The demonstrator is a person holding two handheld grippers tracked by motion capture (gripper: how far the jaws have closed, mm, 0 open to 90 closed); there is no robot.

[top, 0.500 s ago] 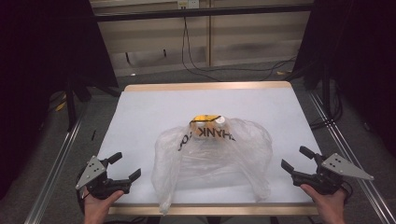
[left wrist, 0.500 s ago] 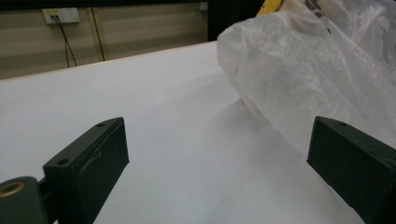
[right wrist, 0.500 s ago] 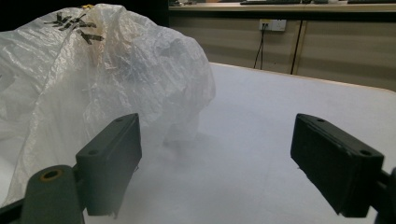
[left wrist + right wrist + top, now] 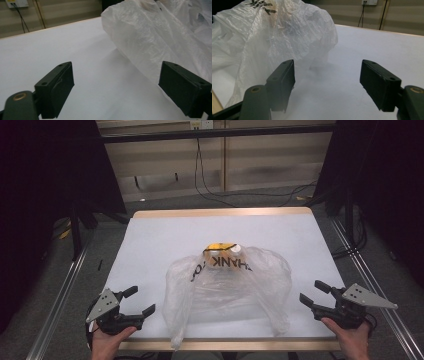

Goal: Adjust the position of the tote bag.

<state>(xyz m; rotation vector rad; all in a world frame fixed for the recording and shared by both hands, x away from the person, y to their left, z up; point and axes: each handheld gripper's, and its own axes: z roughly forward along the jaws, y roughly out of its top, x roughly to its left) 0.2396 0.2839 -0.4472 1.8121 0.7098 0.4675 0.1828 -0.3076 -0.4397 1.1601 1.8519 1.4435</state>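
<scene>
Jaws spread on both the left gripper (image 4: 139,302) and right gripper (image 4: 312,293), flanking the plastic bag (image 4: 230,287) mid-table (image 4: 150,240); thin film could tear or slip, spilling what looks like a yellow-lidded container (image 4: 220,246).

The bag (image 4: 230,290) was thin, clear, crumpled plastic with black lettering; it lay mid-bench (image 4: 165,240), something yellow (image 4: 220,247) inside.

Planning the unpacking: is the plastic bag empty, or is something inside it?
Something is inside: the plastic bag bulges on the table, and a yellow item shows at its far end.
</scene>
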